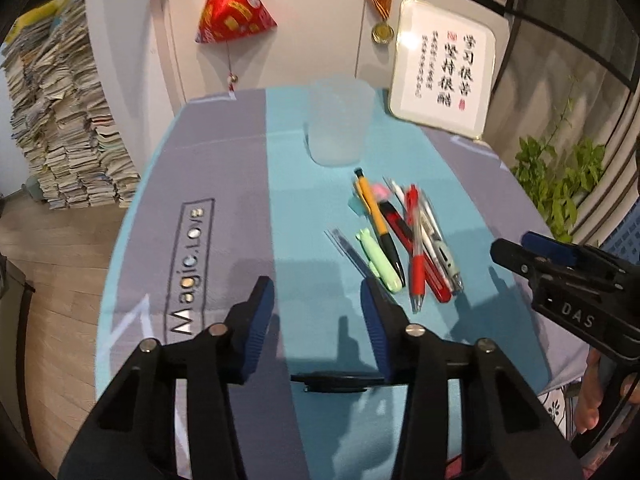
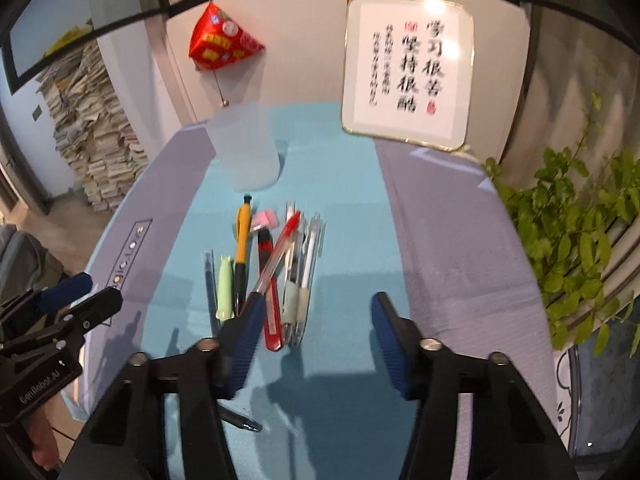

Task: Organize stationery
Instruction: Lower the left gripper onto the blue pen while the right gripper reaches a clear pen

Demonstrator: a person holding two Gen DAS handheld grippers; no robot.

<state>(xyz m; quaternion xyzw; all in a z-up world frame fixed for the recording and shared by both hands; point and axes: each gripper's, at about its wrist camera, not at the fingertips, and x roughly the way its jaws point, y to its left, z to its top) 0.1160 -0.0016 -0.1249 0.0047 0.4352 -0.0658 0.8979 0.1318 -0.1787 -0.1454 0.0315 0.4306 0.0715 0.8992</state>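
Note:
Several pens lie in a loose pile (image 1: 404, 236) (image 2: 276, 264) on the blue and grey tablecloth (image 1: 224, 184), among them a yellow pen (image 1: 376, 216), a pale green one (image 2: 225, 288) and a red one (image 1: 416, 264). A frosted plastic cup (image 1: 338, 120) (image 2: 246, 148) stands upright behind them. A single black pen (image 1: 332, 382) (image 2: 240, 420) lies apart near the front edge. My left gripper (image 1: 315, 284) (image 2: 102, 288) hovers open above that black pen, left of the pile. My right gripper (image 2: 318, 300) (image 1: 516, 244) is open just in front of the pile, its left finger overlapping the pen tips. Nothing sits between either pair of pads.
A framed calligraphy board (image 1: 442, 68) leans at the table's back right. A green plant (image 2: 576, 240) crowds the right edge. A red hanging ornament (image 1: 234, 8) and a medal (image 1: 382, 32) hang on the wall. Tall stacks of paper (image 1: 64, 120) stand on the floor at left.

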